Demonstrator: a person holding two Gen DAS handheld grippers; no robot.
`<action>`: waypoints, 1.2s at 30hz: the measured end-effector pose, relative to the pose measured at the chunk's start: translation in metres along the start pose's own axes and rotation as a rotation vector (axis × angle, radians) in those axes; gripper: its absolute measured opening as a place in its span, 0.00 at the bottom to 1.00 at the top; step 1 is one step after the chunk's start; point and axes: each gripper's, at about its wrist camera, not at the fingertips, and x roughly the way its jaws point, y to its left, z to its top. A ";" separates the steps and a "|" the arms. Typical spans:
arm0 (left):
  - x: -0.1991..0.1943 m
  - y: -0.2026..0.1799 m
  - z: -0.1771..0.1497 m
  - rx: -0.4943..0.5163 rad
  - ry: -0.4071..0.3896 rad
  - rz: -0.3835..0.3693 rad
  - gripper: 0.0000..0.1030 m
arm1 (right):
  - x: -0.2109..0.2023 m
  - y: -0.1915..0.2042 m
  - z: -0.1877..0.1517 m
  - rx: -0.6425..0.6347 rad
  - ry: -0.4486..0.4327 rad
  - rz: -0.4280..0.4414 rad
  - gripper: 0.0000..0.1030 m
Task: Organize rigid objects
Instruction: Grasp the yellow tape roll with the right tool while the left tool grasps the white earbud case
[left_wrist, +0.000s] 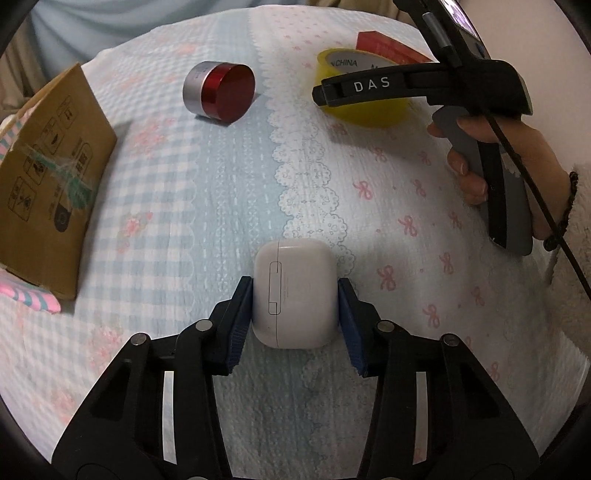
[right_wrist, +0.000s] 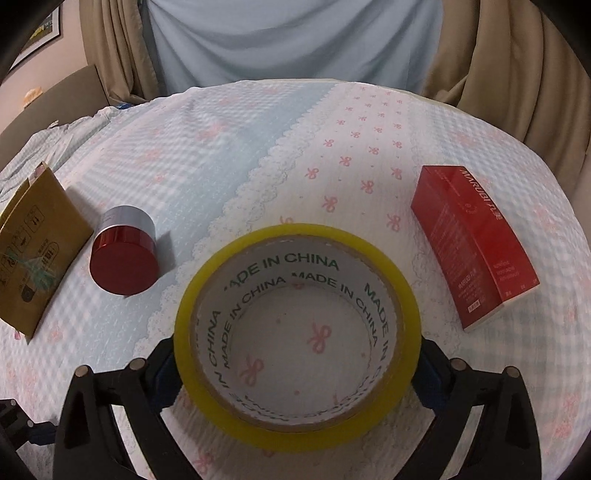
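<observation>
My left gripper (left_wrist: 294, 282) is shut on a white earbud case (left_wrist: 295, 299); its blue pads (left_wrist: 240, 314) press on both sides of the case, low over the bedspread. A yellow tape roll (right_wrist: 295, 236) lies flat between the fingers of my right gripper (right_wrist: 297, 347), and both pads sit against its outer rim. In the left wrist view, one right-gripper finger (left_wrist: 369, 83) reaches over the tape roll (left_wrist: 365, 114), with a person's hand (left_wrist: 491, 155) on the handle. A red-lidded silver jar (left_wrist: 221, 92) (right_wrist: 125, 254) lies on its side to the left.
A red carton (right_wrist: 472, 243) (left_wrist: 388, 46) lies to the right of the tape. A brown cardboard box (left_wrist: 48, 177) (right_wrist: 33, 247) stands at the left edge. Everything rests on a soft blue-and-pink patterned bedspread (right_wrist: 258, 147). Curtains hang beyond it.
</observation>
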 end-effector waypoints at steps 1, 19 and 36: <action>0.000 0.001 0.001 -0.003 0.002 -0.005 0.40 | 0.000 0.000 0.000 0.000 0.001 0.001 0.95; -0.048 0.021 0.033 -0.040 -0.094 0.004 0.40 | -0.054 0.005 0.013 0.054 -0.036 -0.007 0.95; -0.264 0.091 0.104 -0.160 -0.327 0.019 0.40 | -0.265 0.092 0.099 0.073 -0.112 0.012 0.95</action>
